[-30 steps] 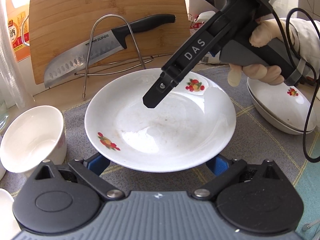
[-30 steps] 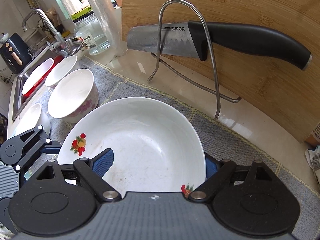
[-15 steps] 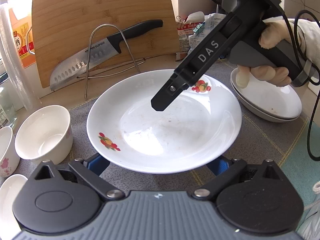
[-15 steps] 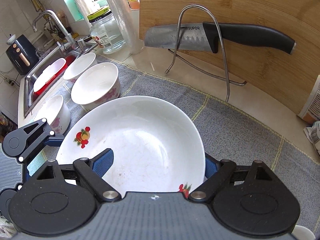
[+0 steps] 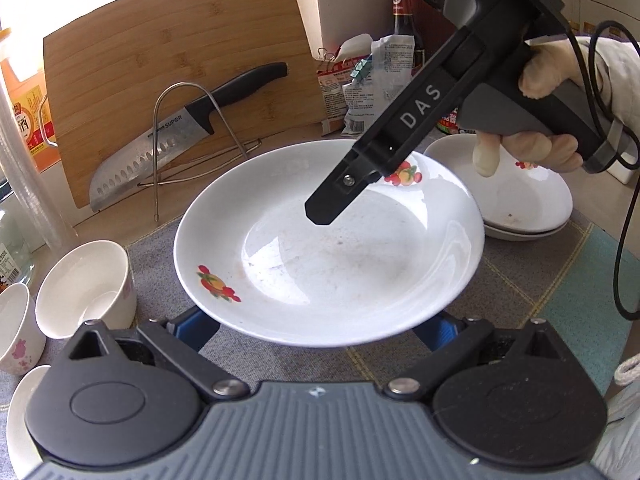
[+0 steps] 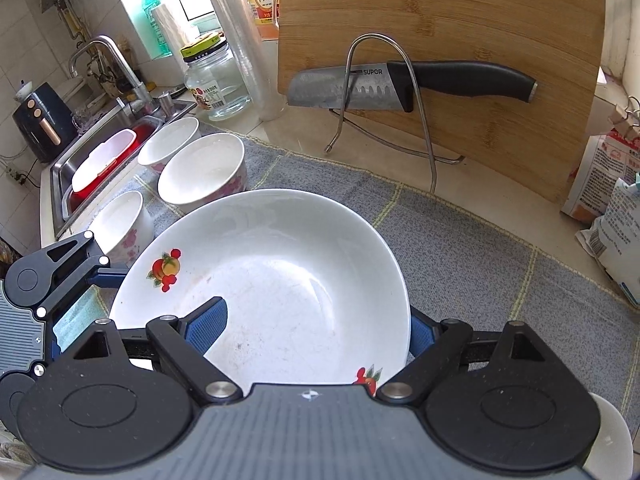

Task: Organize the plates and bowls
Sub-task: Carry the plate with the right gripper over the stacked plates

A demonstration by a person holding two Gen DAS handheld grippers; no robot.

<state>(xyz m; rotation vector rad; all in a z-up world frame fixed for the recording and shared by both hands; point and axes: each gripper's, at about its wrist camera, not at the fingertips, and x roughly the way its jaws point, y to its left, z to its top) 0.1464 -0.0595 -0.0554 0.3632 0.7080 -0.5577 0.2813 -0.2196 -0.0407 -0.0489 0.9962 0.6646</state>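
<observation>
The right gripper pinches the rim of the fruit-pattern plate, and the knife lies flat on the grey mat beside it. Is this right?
Not entirely. The right gripper does pinch the rim of the fruit-pattern plate, but the knife is not on the grey mat. It rests in a wire stand against the cutting board, as the right wrist view shows.

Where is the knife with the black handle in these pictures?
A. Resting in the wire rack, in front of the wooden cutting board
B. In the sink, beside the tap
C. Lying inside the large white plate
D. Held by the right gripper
A: the knife sits across the wire rack, with the wooden cutting board standing behind it.
</observation>
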